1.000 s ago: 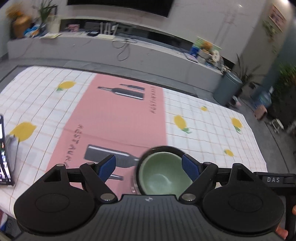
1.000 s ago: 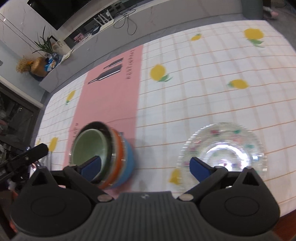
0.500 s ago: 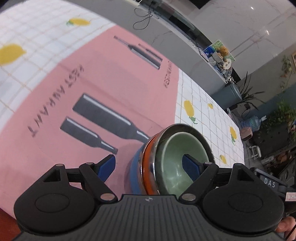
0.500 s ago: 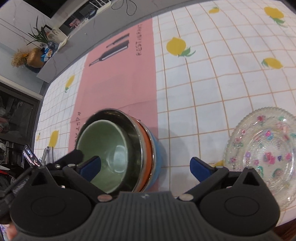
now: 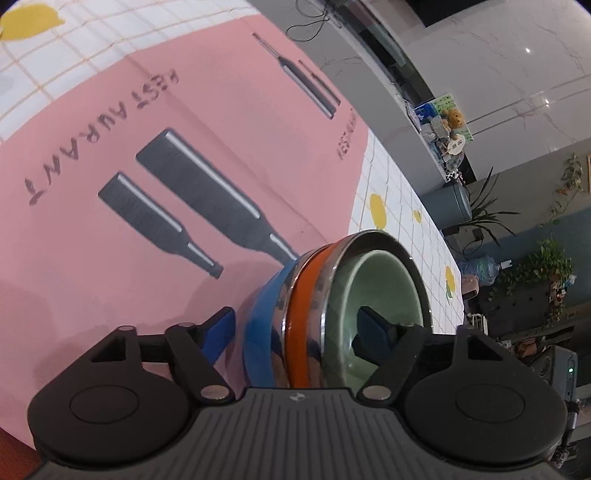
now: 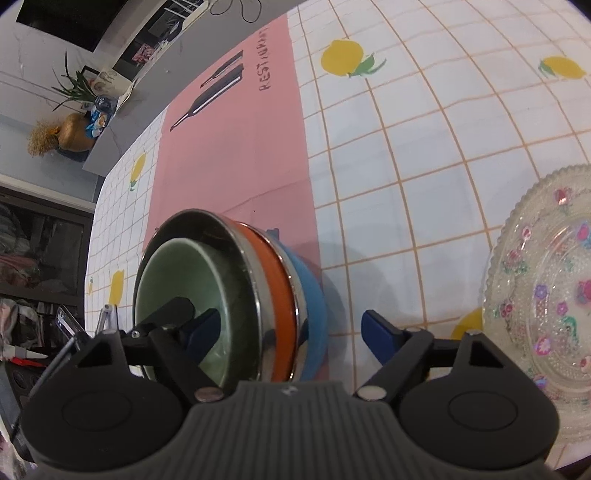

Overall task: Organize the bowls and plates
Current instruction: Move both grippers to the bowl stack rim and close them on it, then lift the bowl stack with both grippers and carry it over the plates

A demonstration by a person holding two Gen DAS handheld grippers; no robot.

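A stack of bowls (image 5: pixel 314 314) sits on the pink strip of the counter (image 6: pixel 406 147), left of a glass plate (image 6: pixel 546 295). The left gripper (image 5: pixel 299 325) and the right gripper (image 6: pixel 288 328) each straddle the stack's rim, jaws closing, pads not visibly pressing it.

Home living room, tablecloth-covered table (image 6: pixel 406 155), long media shelf (image 5: pixel 373 62), houseplants (image 5: pixel 546 266), dark screen (image 6: pixel 66 22)

Both wrist cameras look steeply down, very near the desk (image 5: pixel 110 258): left from the bowl stack's (image 5: pixel 306 310) left, right from its right (image 6: pixel 280 295); both share it.
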